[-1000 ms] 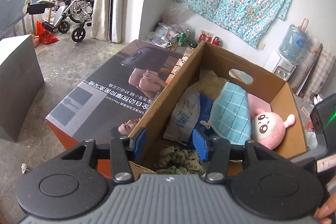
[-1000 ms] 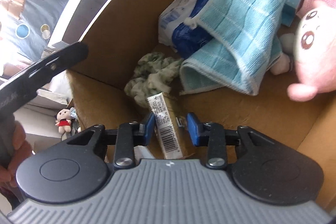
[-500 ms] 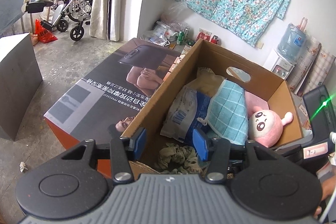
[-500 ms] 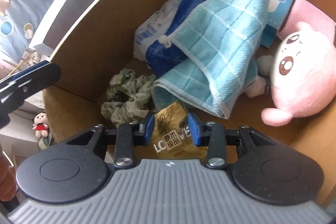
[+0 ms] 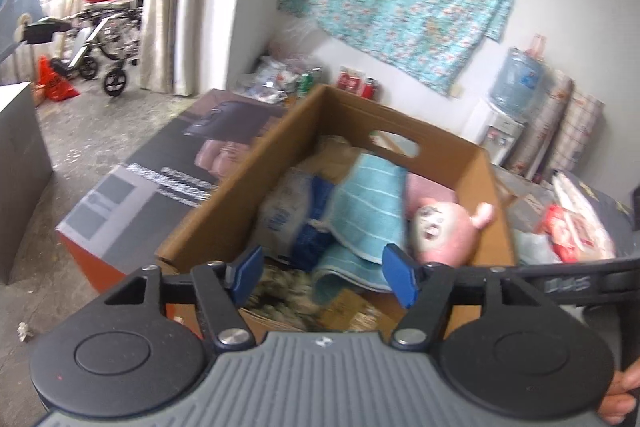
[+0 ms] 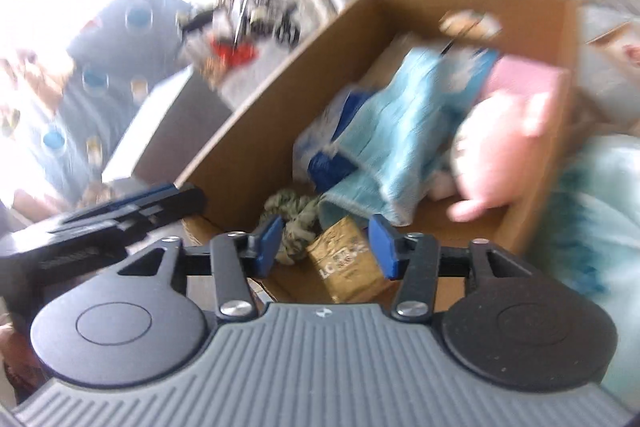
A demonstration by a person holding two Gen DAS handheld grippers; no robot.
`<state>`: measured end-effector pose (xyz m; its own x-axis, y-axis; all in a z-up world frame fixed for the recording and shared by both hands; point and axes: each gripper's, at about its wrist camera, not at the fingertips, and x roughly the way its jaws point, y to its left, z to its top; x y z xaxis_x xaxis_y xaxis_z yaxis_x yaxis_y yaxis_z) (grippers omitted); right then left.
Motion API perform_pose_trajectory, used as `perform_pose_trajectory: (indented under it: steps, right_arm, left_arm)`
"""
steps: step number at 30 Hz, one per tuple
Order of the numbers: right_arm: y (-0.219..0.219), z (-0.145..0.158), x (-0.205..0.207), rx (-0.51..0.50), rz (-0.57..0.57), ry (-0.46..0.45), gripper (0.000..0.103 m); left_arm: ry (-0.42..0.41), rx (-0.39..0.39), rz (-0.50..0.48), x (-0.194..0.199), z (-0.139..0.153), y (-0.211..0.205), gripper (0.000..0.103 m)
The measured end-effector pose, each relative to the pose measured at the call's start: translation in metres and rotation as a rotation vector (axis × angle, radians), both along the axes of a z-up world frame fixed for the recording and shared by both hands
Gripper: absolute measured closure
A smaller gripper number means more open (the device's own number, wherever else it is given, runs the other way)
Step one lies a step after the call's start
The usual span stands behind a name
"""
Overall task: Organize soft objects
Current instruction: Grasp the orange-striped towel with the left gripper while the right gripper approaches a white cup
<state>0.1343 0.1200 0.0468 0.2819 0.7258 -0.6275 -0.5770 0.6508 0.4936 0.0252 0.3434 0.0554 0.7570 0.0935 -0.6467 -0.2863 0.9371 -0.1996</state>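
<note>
Jaws on both grippers stand apart and hold nothing: we log the left gripper and the right gripper as hovering at the near rim of the cardboard box. Both views are motion-blurred, so fine detail is uncertain.

Contents, largest first:

- Blue checked towel, draped over the middle of the box. We judge it light and limp; it will sag and trail, so a pinch on a folded edge or a bunched ridge is best.
- Pink plush toy, against the right wall, touching the towel. Light and squashy; the round head would compress and slip, so we would take the ear or a limb.
- White-and-blue soft pack, partly under the towel. Plastic film, likely slippery; grip a corner seam.
- Gold packet, on the box floor between the right jaws in that view, untouched. Crinkly, light; pinch across its narrow width.
- Green scrunchie bundle, just beside the packet. Very light, springy; pinch through the bulk.
</note>
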Motion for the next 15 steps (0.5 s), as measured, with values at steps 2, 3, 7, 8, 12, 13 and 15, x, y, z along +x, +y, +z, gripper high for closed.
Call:
perform_pose_trajectory:
  steps: [2,3,7,8,12,13,15]
  right_arm:
    - [-0.036,0.007,-0.011,0.037,-0.065,-0.02,0.048]
    - [-0.053,0.01,-0.016,0.047,-0.094,-0.03,0.047]
    - [-0.127,0.012,-0.034,0.071,-0.227,-0.047,0.045]
    - [-0.146,0.012,-0.039,0.069,-0.256,-0.051,0.045]
    - [-0.214,0.01,-0.054,0.034,-0.363,-0.067,0.044]
    - [-0.229,0.009,-0.056,0.019,-0.387,-0.07,0.043]
    - [-0.256,0.004,-0.057,-0.016,-0.425,-0.073,0.042]
  left_arm:
    - [-0.01,0.0,-0.041,-0.001,0.003,-0.016,0.03]
    - [-0.017,0.002,-0.066,-0.003,0.004,-0.027,0.029]
    - [-0.044,0.006,-0.177,-0.008,0.006,-0.07,0.025]
    - [-0.049,0.006,-0.209,-0.008,0.006,-0.083,0.024]
    - [-0.067,0.025,-0.339,-0.005,0.002,-0.137,0.024]
    - [-0.067,0.034,-0.374,-0.005,-0.001,-0.152,0.024]
    - [-0.064,0.061,-0.456,-0.002,-0.006,-0.183,0.024]
